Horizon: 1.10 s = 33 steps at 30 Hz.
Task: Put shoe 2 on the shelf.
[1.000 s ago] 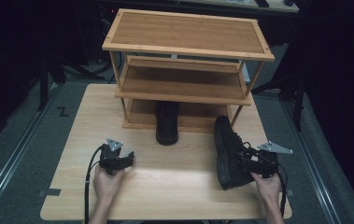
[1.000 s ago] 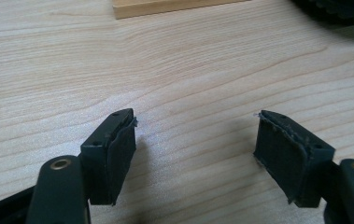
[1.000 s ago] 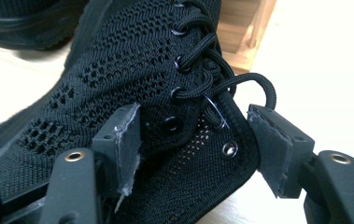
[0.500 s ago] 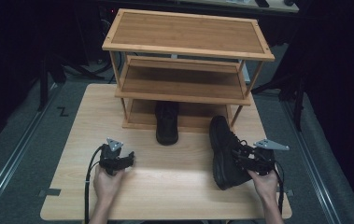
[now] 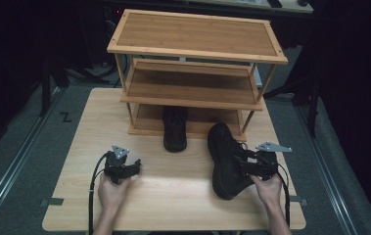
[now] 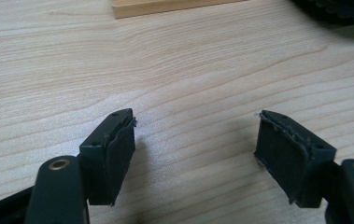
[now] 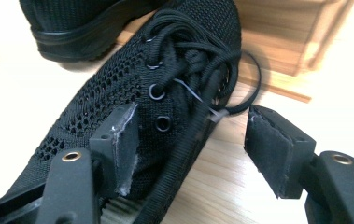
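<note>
Right tool (image 5: 244, 164) and black shoe (image 5: 227, 159) have shifted left toward the rack (image 5: 193, 54); jaws spread astride its collar. Left tool (image 5: 133, 169) spread, empty, over the surface (image 5: 173, 196).

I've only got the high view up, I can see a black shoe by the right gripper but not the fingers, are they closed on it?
Observer: No. In the right gripper view the right gripper is open, with one finger against the mesh side of the black shoe and the other off to the side, over the table.
Operator: Are the laces tied?
Observer: They're bunched loosely over the tongue, and one loop hangs off toward the shelf base.
Operator: And the left gripper, anything between its fingers?
Observer: Nothing. The left gripper is open over the bare table.
</note>
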Each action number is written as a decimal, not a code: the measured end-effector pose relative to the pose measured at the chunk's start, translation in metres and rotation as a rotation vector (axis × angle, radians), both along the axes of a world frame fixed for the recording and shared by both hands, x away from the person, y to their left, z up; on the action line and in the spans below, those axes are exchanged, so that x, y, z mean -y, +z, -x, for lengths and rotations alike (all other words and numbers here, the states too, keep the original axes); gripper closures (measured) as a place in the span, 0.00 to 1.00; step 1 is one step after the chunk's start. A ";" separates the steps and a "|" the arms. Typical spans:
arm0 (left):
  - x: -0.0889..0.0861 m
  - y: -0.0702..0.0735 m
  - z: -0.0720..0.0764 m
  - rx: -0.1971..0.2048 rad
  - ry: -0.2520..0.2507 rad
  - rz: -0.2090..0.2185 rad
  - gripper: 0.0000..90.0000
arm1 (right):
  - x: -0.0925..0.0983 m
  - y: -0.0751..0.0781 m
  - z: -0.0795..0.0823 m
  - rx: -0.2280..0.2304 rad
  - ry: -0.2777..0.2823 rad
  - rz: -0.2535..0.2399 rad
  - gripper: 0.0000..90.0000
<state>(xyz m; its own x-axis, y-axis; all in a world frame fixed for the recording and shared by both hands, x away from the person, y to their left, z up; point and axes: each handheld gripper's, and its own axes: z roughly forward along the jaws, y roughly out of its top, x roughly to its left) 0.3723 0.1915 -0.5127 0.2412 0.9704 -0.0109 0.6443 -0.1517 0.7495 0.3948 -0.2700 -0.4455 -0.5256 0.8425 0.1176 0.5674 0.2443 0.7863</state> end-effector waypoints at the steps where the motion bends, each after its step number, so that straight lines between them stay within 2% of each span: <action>1: 0.000 0.000 0.000 0.000 0.000 0.000 0.32 | -0.003 0.000 -0.001 -0.002 0.003 0.007 0.40; 2: 0.000 0.000 0.000 0.000 -0.001 0.000 0.32 | -0.008 -0.002 -0.002 -0.004 0.005 0.035 0.39; 4: 0.000 0.000 0.000 0.000 -0.002 -0.001 0.32 | -0.019 -0.007 -0.004 -0.019 0.036 0.050 0.42; 6: 0.000 0.000 0.000 0.000 -0.002 0.000 0.32 | -0.028 -0.008 -0.003 -0.007 0.027 0.090 0.43; 10: 0.000 0.000 0.000 0.000 -0.002 0.000 0.32 | -0.028 -0.009 -0.003 -0.018 0.011 0.084 0.41; 13: 0.000 0.000 0.000 0.000 -0.002 0.000 0.32 | -0.027 -0.009 -0.002 -0.007 -0.005 0.095 0.37; 16: 0.000 0.000 0.000 0.000 -0.002 0.000 0.32 | -0.028 -0.010 -0.003 -0.027 -0.013 0.083 0.39; 19: 0.000 0.000 0.000 0.000 -0.002 -0.001 0.31 | -0.026 -0.013 -0.005 -0.070 -0.009 0.033 0.46; 23: 0.000 0.000 0.000 0.000 -0.002 -0.001 0.32 | -0.028 -0.015 -0.004 -0.091 0.022 0.007 0.66; 29: 0.000 0.000 0.000 0.000 -0.003 -0.001 0.32 | -0.039 -0.012 0.000 -0.068 0.000 0.061 0.88; 33: 0.000 0.000 0.000 0.000 -0.003 -0.001 0.32 | -0.041 -0.010 0.001 -0.067 -0.028 0.057 0.95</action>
<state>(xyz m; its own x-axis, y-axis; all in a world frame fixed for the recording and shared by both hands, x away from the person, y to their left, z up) 0.3721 0.1915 -0.5127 0.2439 0.9698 -0.0100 0.6440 -0.1543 0.7493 0.3934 -0.2289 -0.4560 -0.4944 0.8631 0.1028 0.6254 0.2711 0.7317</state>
